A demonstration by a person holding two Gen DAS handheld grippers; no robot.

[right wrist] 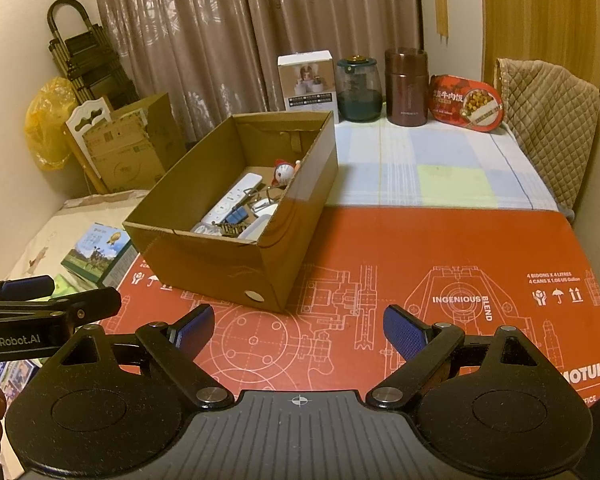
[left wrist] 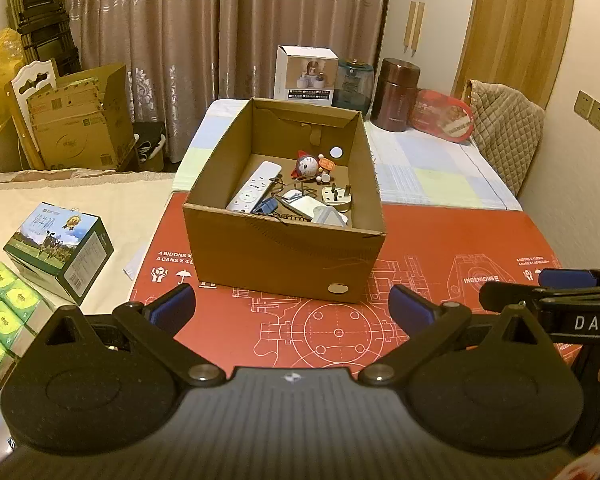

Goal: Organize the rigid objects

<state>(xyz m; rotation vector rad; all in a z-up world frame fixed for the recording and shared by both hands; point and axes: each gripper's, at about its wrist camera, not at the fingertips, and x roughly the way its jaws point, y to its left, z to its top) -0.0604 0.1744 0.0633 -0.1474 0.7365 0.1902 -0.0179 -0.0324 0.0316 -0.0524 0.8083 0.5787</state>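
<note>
An open cardboard box [left wrist: 288, 258] stands on the red printed mat [left wrist: 440, 248]; it also shows in the right wrist view [right wrist: 220, 260]. Inside lie a white remote [left wrist: 254, 186], a small Doraemon figure [left wrist: 306, 166], a beige plug adapter [left wrist: 337, 197], binder clips and other small items. My left gripper [left wrist: 292, 308] is open and empty, just in front of the box. My right gripper [right wrist: 298, 330] is open and empty, in front of the box's right corner above the mat. The right gripper also shows at the right edge of the left view [left wrist: 556, 300].
At the back stand a white product box [right wrist: 306, 80], a dark glass jar [right wrist: 358, 90], a brown canister [right wrist: 406, 86] and a red food tin [right wrist: 466, 102]. A milk carton box [left wrist: 60, 246] and green tissue packs [left wrist: 2, 316] lie left. A quilted chair back [right wrist: 548, 120] is at right.
</note>
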